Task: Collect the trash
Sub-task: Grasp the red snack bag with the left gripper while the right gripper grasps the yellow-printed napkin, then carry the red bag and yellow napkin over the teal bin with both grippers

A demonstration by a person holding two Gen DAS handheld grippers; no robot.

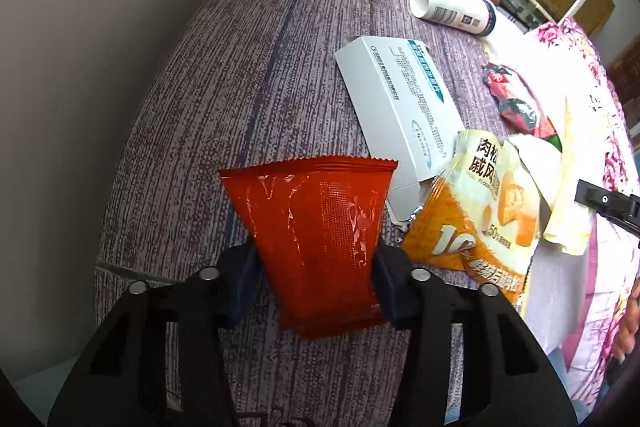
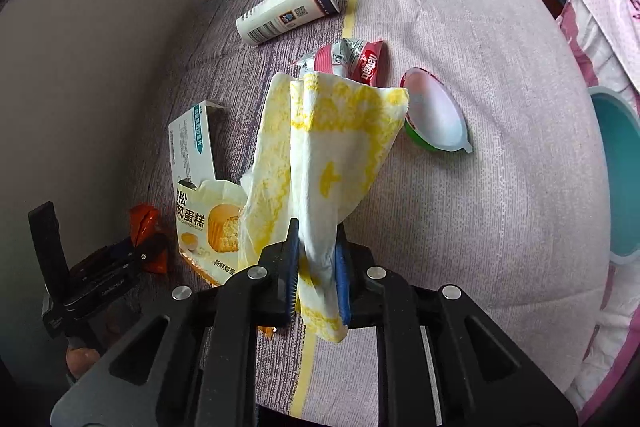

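Mid-pickup on the bed (image 2: 460,27): left gripper (image 1: 316,267) jaws clamp an orange-red wrapper (image 1: 316,219), right gripper (image 2: 316,259) jaws pinch a yellow-stained tissue (image 2: 328,147). Next, likely, carrying both to the teal bin (image 2: 616,171) beside the bed's right edge.

— What colours have I got in front of me?

— My left gripper (image 1: 316,267) is black with dark blue pads, around a plain red-orange wrapper (image 1: 316,227). The cake packet (image 1: 476,223) is orange and cream.

— And the other side?

— My right gripper (image 2: 316,279), black with blue pads, has a white napkin (image 2: 320,147) blotched yellow. The bedspread (image 2: 480,187) is streaky mauve with a yellow stripe; the cup lid (image 2: 436,115) is white, rimmed green.
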